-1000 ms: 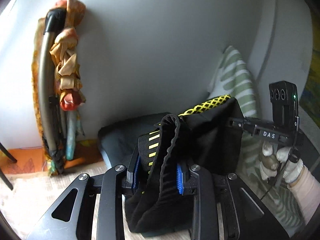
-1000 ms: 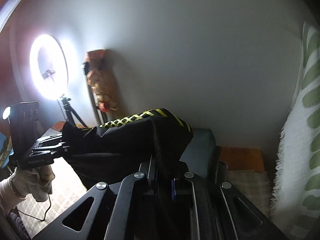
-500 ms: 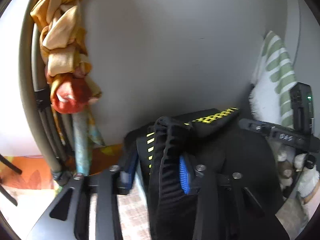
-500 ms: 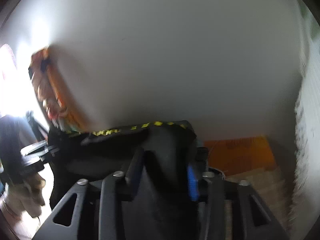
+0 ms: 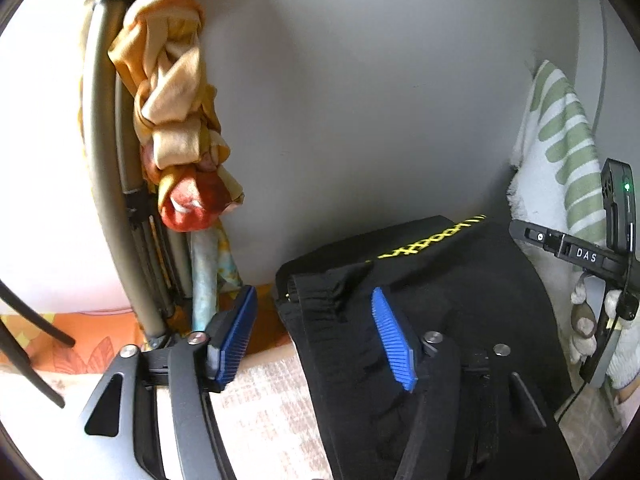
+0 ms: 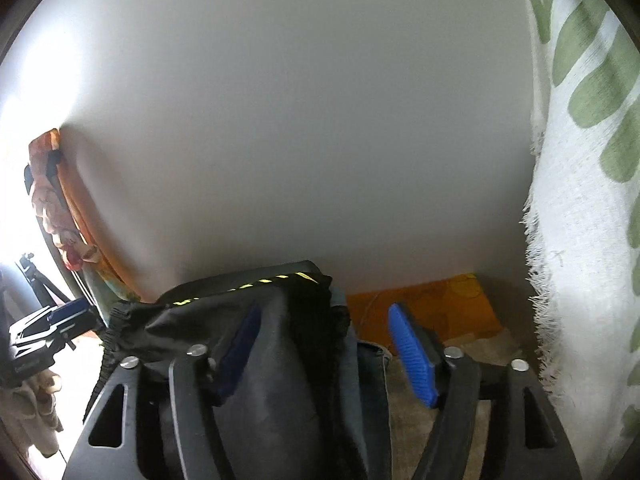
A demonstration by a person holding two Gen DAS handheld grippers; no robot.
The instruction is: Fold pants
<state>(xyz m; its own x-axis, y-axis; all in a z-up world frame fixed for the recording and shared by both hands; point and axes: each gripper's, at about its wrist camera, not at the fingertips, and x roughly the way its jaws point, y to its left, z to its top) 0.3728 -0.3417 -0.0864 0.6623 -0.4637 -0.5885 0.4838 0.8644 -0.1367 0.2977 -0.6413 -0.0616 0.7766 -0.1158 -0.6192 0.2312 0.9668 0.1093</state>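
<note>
**Release step: both tongs off the pants**

Your left gripper [image 5: 312, 340] and right gripper [image 6: 324, 344] both stand released. The black pants with yellow lattice trim [image 5: 440, 312] lie draped over the inner blue pads [image 5: 394, 346], against the grey wall [image 5: 360, 100]. Judged: fold laid; next, draw clear without snagging. Only the right view shows grey-blue cloth [image 6: 370, 380] beneath.
</note>
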